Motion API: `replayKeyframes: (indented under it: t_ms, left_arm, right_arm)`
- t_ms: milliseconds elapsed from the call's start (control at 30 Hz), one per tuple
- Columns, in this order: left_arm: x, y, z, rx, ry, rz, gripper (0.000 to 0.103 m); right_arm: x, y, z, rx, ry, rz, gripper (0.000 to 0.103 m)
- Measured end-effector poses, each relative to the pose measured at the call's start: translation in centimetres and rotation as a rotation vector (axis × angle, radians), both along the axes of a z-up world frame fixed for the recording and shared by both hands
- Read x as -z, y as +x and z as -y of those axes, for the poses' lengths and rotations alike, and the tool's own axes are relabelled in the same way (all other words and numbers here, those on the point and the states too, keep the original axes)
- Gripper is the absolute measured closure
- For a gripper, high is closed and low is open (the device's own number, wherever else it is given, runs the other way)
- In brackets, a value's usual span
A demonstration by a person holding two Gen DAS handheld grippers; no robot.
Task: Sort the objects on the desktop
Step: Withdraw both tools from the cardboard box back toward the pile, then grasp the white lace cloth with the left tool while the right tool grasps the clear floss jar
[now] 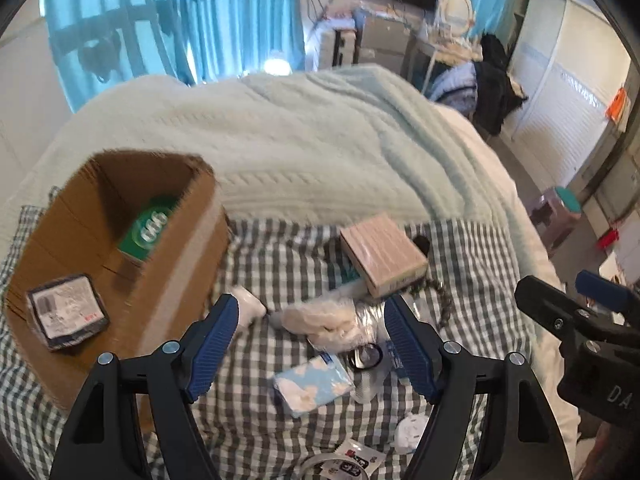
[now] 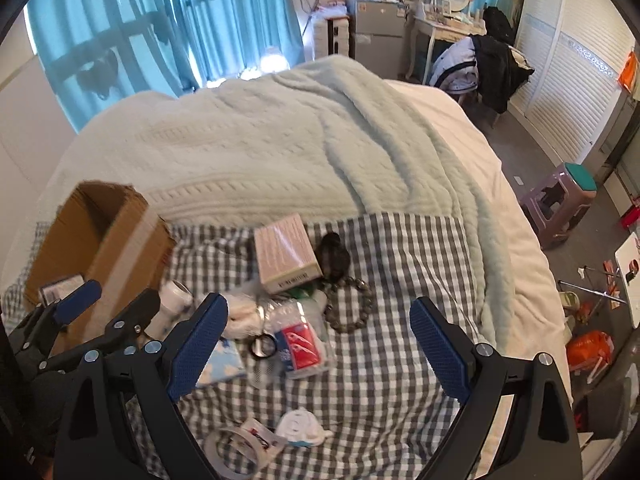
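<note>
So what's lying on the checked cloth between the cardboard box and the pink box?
In the right wrist view, bare checked cloth fills the stretch between the cardboard box and the pink box. The white bottle sits nearer, below that stretch.

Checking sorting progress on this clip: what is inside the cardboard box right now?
Inside the cardboard box, the left wrist view shows a green packet leaning at the far end and a dark-edged flat pack with a white label nearer. The near wall hides part of the floor.
</note>
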State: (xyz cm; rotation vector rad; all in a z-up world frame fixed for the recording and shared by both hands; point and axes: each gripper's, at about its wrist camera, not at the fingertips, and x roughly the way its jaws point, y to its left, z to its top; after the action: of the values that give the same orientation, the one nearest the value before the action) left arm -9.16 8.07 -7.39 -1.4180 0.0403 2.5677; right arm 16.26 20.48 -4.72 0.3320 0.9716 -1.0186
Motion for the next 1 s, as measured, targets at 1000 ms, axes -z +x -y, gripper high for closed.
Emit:
replayKeyframes:
  t_ms: [1000]
  left_arm:
    - [11.2, -5.2, -0.2, 0.016, -0.007, 0.261, 0.025]
  right_arm:
    - [12.5, 0.5, 3.7, 0.022, 0.258, -0.141, 0.01]
